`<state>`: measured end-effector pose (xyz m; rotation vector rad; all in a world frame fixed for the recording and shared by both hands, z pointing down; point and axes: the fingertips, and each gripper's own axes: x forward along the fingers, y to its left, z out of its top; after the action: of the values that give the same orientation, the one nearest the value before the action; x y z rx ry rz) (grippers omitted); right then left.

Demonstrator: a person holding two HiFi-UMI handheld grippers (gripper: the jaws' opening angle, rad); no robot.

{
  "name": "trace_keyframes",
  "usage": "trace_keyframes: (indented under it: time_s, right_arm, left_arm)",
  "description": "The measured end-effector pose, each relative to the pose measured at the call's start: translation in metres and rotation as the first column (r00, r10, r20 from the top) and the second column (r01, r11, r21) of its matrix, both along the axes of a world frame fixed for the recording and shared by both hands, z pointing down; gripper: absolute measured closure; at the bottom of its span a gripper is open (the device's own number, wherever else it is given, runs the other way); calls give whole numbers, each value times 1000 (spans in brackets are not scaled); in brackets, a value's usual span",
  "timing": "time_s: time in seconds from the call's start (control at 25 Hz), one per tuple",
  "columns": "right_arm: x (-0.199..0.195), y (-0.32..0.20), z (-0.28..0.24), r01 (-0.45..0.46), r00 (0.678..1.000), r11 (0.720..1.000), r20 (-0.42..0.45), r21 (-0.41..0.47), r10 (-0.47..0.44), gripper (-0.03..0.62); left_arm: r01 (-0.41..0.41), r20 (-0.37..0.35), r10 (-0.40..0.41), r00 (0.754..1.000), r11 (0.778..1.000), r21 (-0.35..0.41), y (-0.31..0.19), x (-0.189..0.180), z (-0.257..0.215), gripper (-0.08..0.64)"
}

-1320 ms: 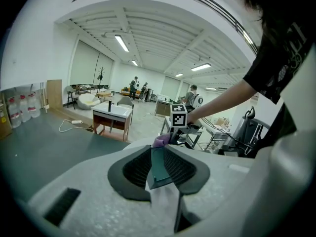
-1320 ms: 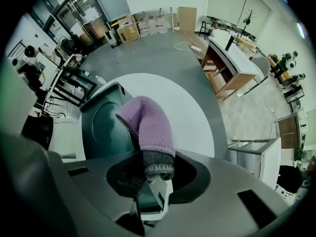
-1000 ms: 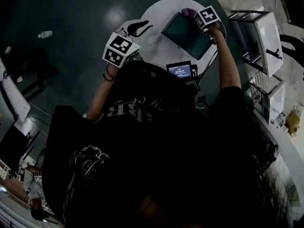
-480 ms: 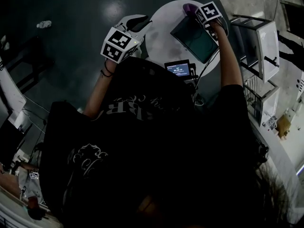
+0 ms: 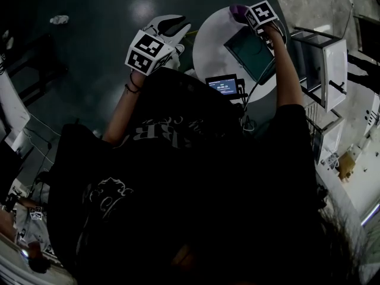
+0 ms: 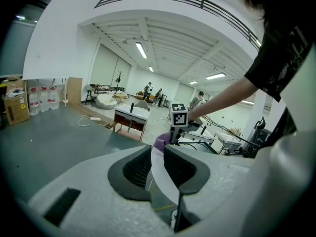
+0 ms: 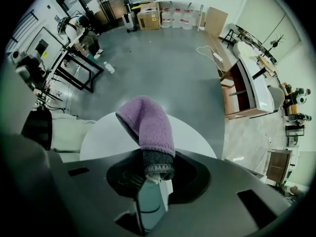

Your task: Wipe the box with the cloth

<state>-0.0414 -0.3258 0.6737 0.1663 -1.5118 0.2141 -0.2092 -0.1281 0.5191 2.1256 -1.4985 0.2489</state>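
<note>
In the head view a dark teal box (image 5: 250, 48) lies flat on the round white table (image 5: 212, 52). My right gripper (image 5: 244, 16) sits at the box's far corner, shut on a purple cloth (image 5: 237, 10) with a grey cuff. That cloth (image 7: 147, 124) sticks out past the jaws in the right gripper view, above the table (image 7: 101, 138). My left gripper (image 5: 173, 25) hovers off the table's left edge, away from the box. Its pads (image 6: 137, 168) stand a narrow gap apart with nothing between them. From there the cloth (image 6: 161, 142) shows ahead.
A small lit screen (image 5: 224, 87) with cables stands at the table's near edge. A white metal frame (image 5: 330, 51) stands right of the table. On the grey floor are a bottle (image 7: 109, 69), a black-framed table (image 7: 79, 65) with a person by it, and a white desk (image 7: 254, 85).
The left gripper has moved away from the table's near left, out past its left edge. The right gripper keeps the cloth at the box's far corner. The head camera has shifted.
</note>
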Motion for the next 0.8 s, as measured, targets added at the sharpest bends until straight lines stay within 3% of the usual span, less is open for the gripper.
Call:
trace_keyframes:
  time_s: [0.12,0.28,0.64,0.8]
  right_arm:
    - [-2,7,4,60,998,998,-35,9,-60,506]
    - [4,14,2,75,996,997,-46,12,-74,506]
    - [5,43,-11,52,998,998,-18,18,-52,506]
    - [5,73,-10,-23,1000,999,6,-38,24,506]
  left_arm:
    - [-3,8,3,1000,1000,-6,7,-7,3,482]
    - [-3,3,3,1000,1000,2,7,-6,0,482]
    - [-42,-1,43,999,998,50,4,-9,-15,482]
    - [-65,-2,66,998,996,62,-1,-9,-18,482]
